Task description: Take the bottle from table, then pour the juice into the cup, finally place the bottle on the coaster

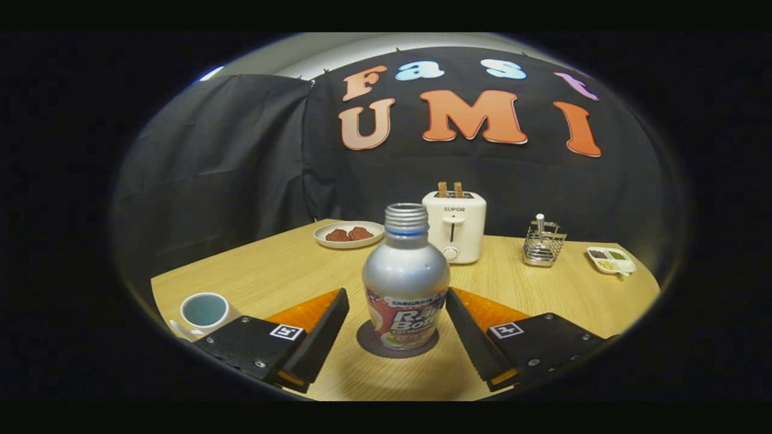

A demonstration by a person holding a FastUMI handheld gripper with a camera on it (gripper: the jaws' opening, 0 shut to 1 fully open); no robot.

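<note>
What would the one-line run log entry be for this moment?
gripper: open, fingers either side of bottle | bottle: upright on coaster, uncapped | cup: beside left finger | stage: cannot tell

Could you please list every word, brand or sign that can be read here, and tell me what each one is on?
"SUPOR": on the front of the toaster.
Bottle label: printed words, too blurred and curved to read reliably.
Square markers on the gripper: patterns, no words. Its open fingers flank the bottle, which stands on the coaster.
</note>
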